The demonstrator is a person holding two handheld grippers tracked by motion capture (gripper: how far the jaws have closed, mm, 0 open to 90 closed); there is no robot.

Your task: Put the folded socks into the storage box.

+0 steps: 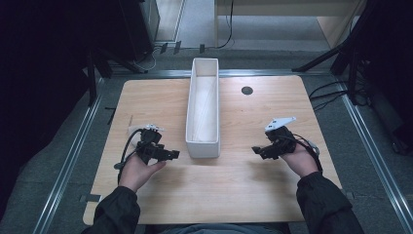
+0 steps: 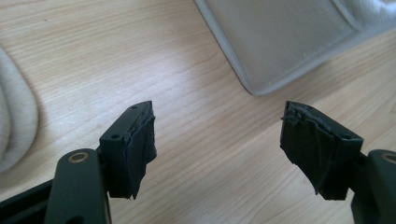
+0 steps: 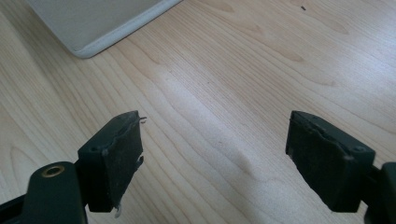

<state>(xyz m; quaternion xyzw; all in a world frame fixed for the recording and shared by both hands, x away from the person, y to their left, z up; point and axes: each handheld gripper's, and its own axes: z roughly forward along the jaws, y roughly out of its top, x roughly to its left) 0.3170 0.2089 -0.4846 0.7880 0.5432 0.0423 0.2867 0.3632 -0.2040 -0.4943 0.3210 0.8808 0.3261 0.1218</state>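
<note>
Long white bin point(image 1: 202, 109) between open tabletop point(image 1: 214, 187) sides

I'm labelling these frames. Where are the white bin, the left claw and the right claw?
white bin point(image 1: 203, 146): high view, near end wall.
left claw point(image 1: 176, 154): high view, between its tips.
right claw point(image 1: 255, 150): high view, between its tips.

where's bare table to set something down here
Free: the near strip between the left gripper and right gripper, in front of the white bin; the far left quarter beside the bin; the right side past the dark hole. Crowded: the left edge, where a pale cloth-like thing lies by the left gripper.
</note>
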